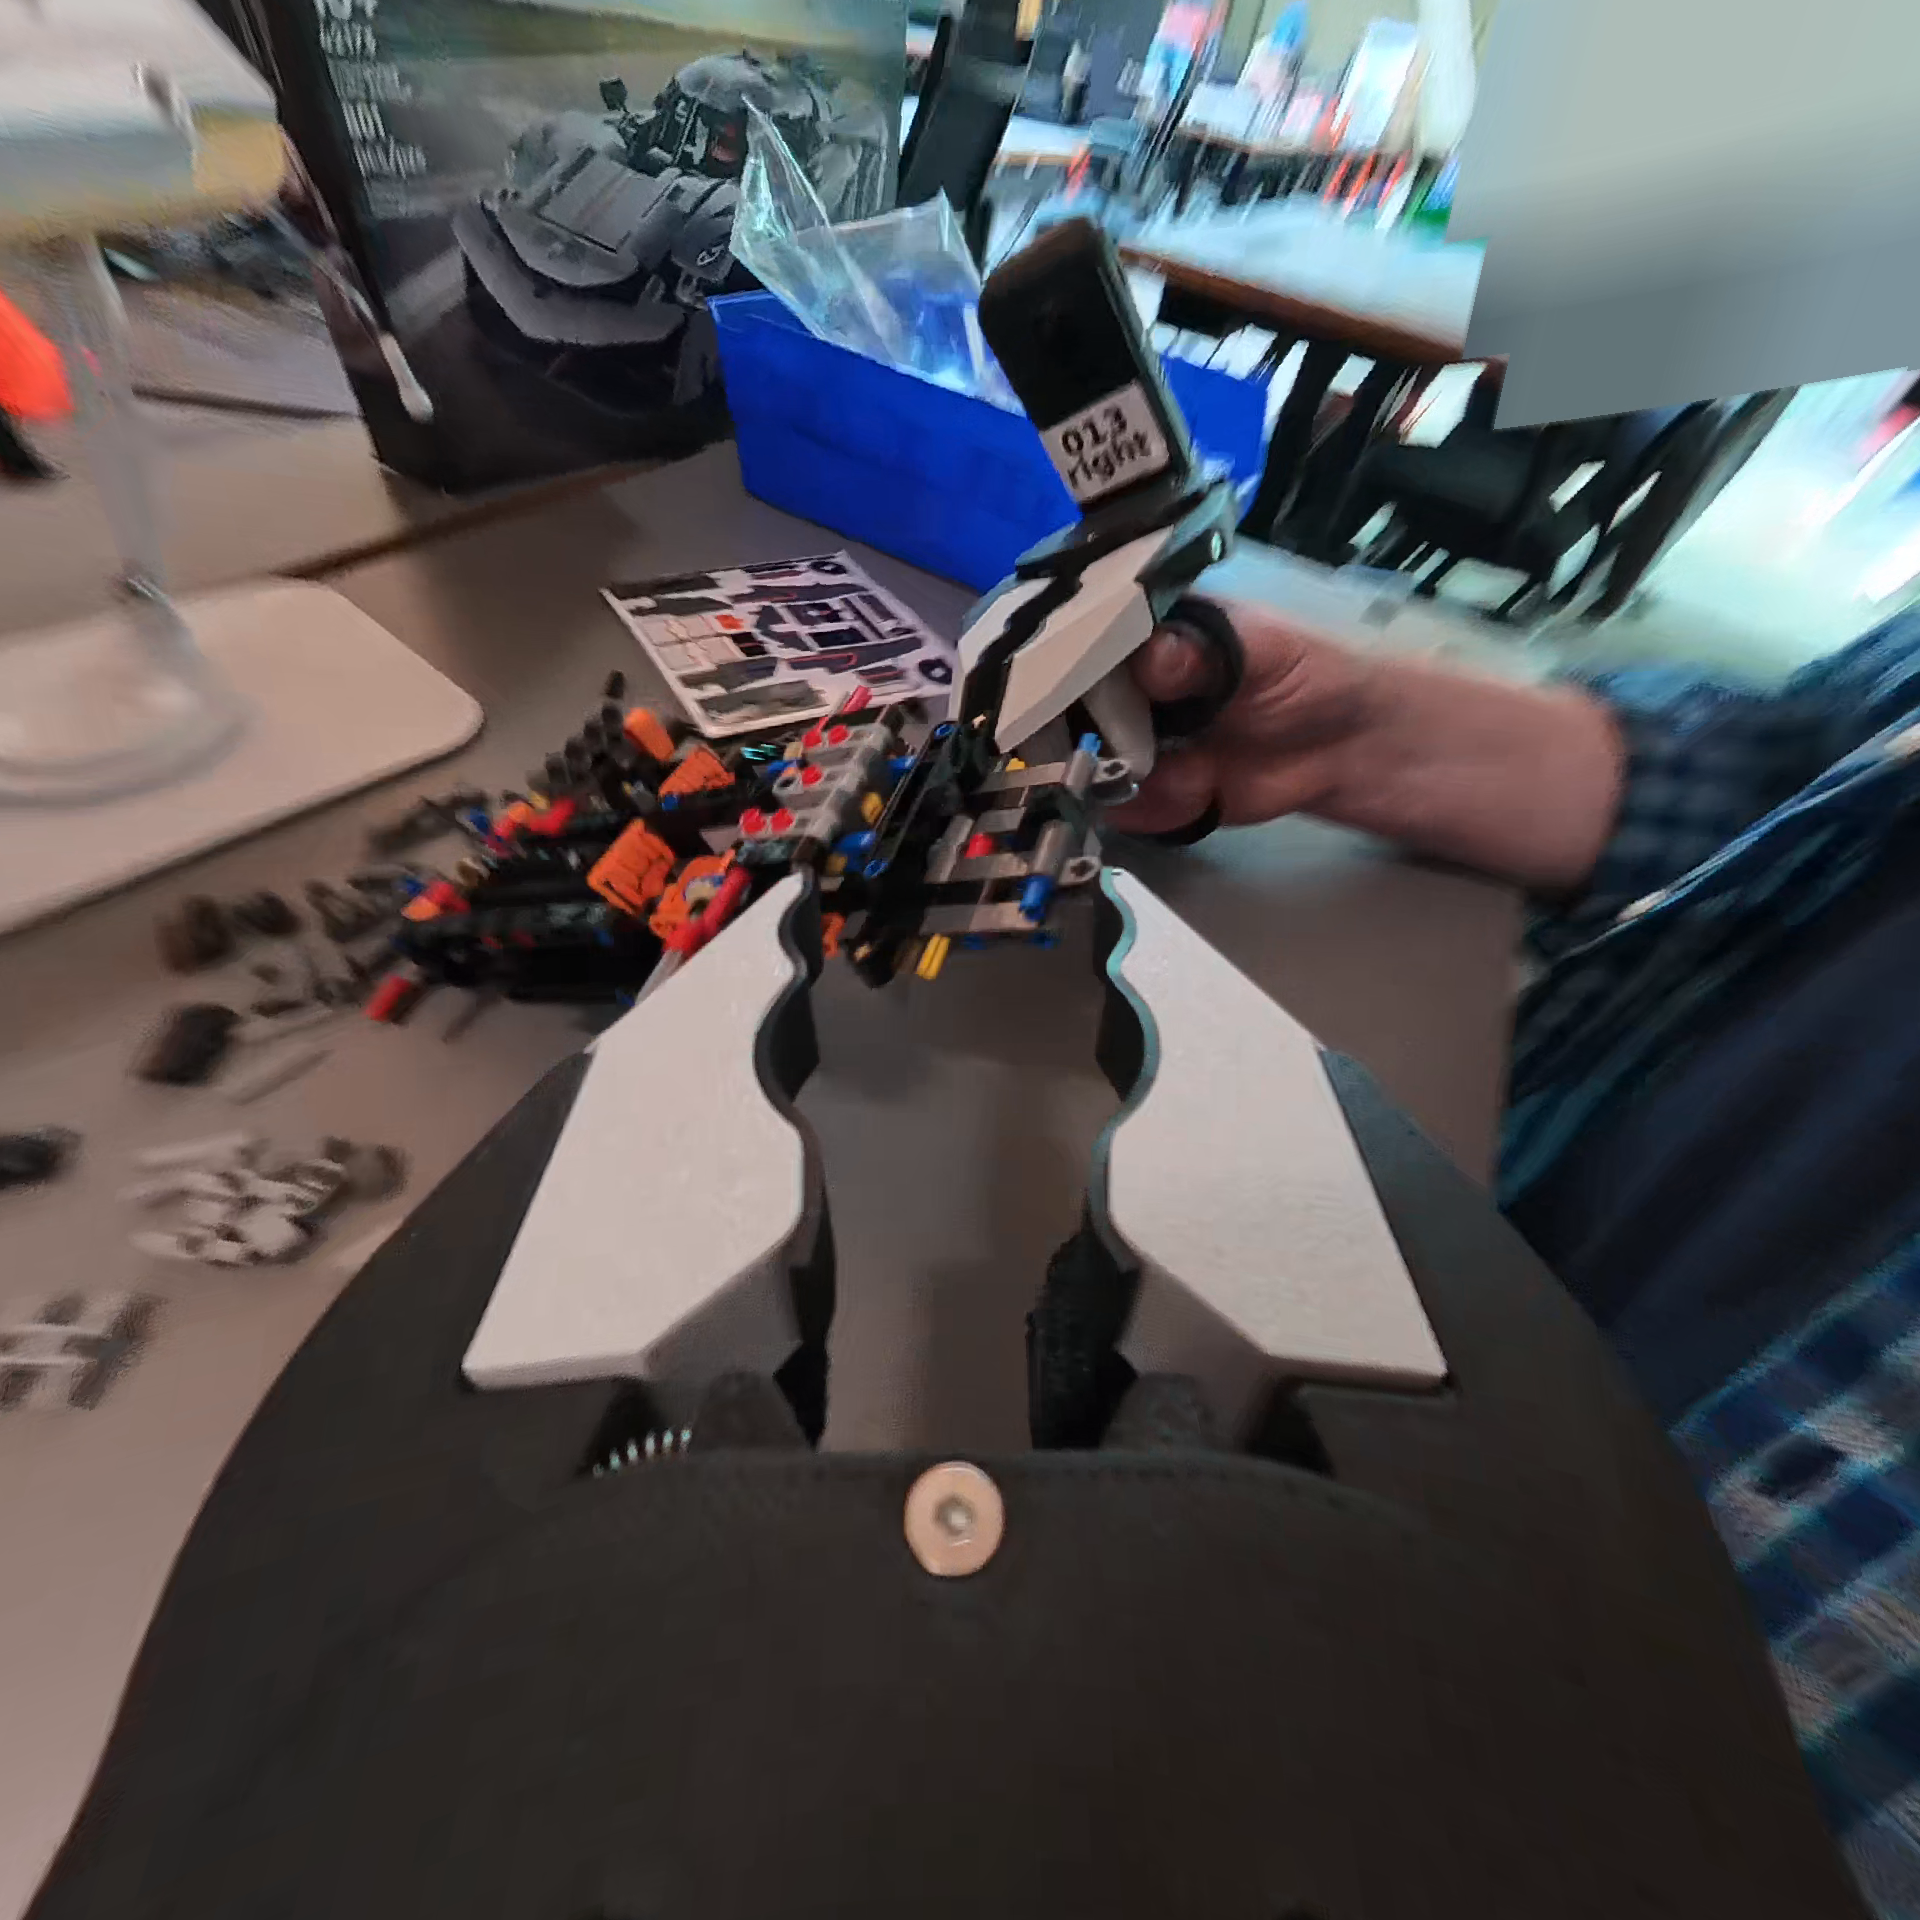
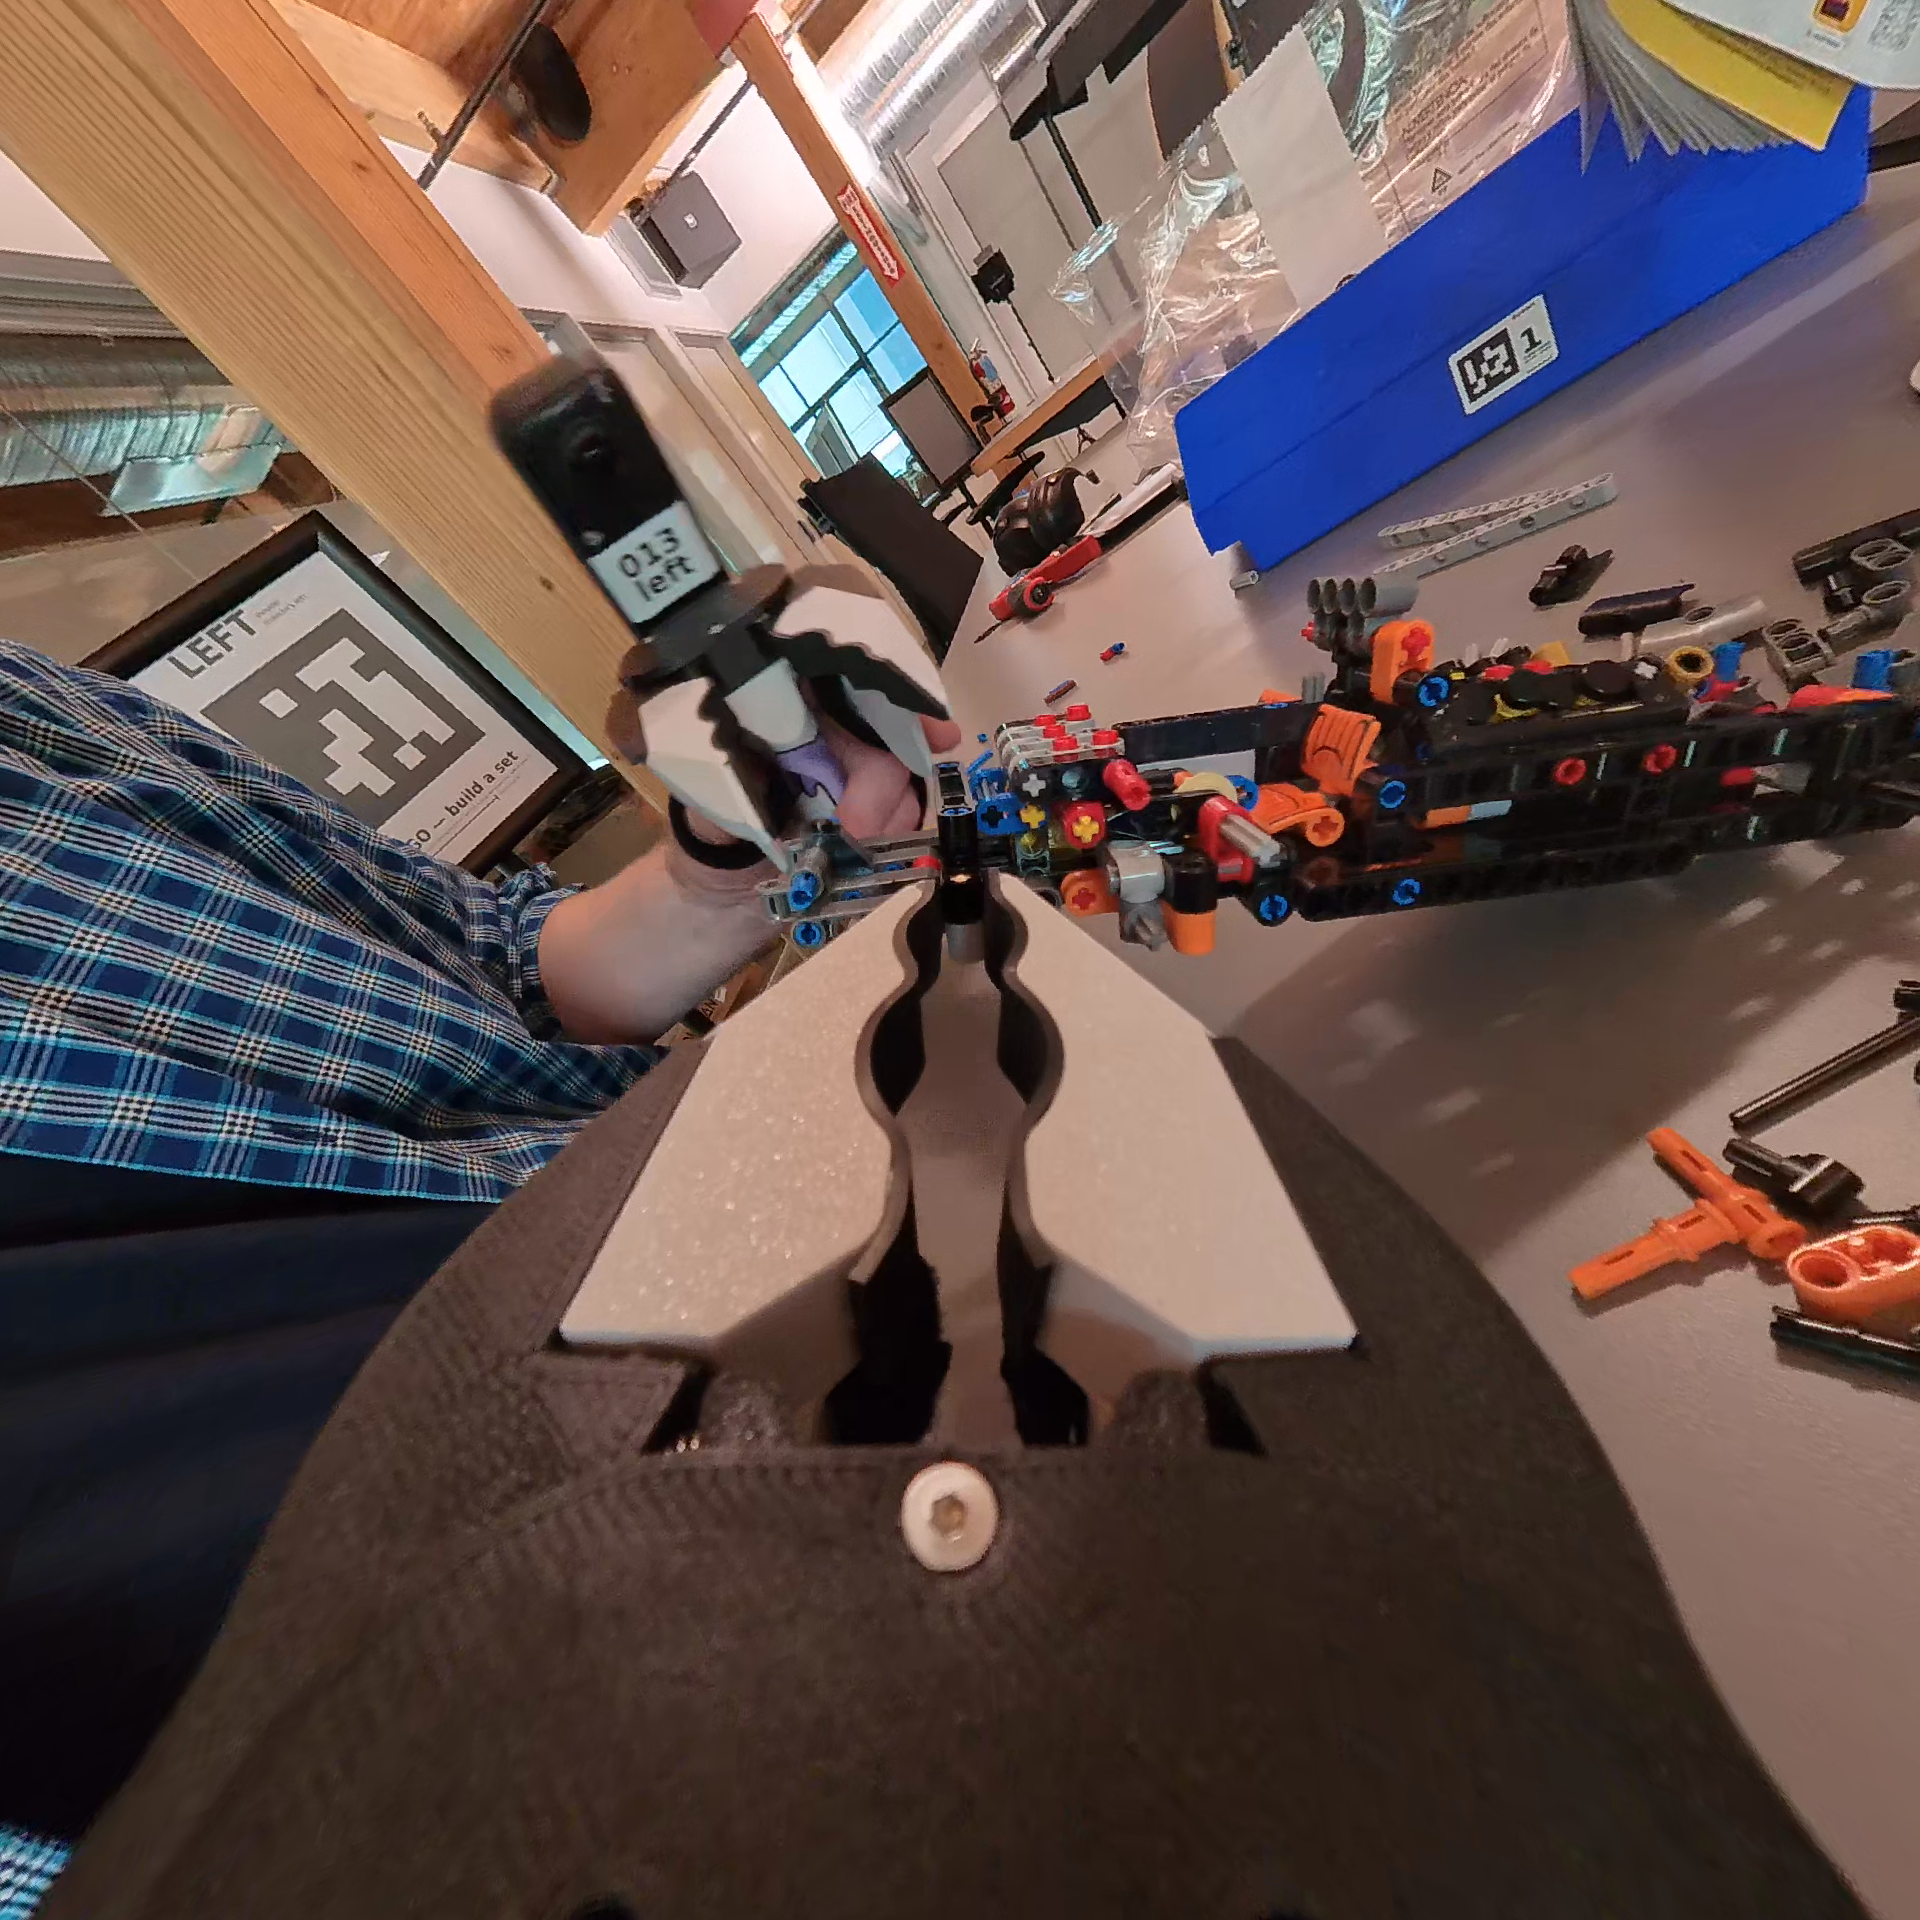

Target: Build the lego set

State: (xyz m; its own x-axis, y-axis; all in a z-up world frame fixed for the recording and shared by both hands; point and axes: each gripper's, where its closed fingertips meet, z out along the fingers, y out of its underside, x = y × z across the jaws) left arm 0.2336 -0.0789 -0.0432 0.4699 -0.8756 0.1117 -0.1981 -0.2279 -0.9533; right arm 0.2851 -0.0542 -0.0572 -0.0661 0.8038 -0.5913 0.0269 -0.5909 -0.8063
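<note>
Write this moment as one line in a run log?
left gripper: open, at grey end of lego build | right gripper: shut on build's black piece | loose parts: on table

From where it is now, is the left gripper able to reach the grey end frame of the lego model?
Probably yes. The left gripper is open, and the grey end frame lies just beyond its fingertips with nothing between them. The right gripper grips the model at a black piece farther along, so that end stays free.

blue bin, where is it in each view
Left wrist view: the blue bin sits upper centre, behind the sticker sheet.
Right wrist view: the blue bin is upper right, beyond the loose parts.
Shared landmark: the lego model, in front of the bin.
</note>
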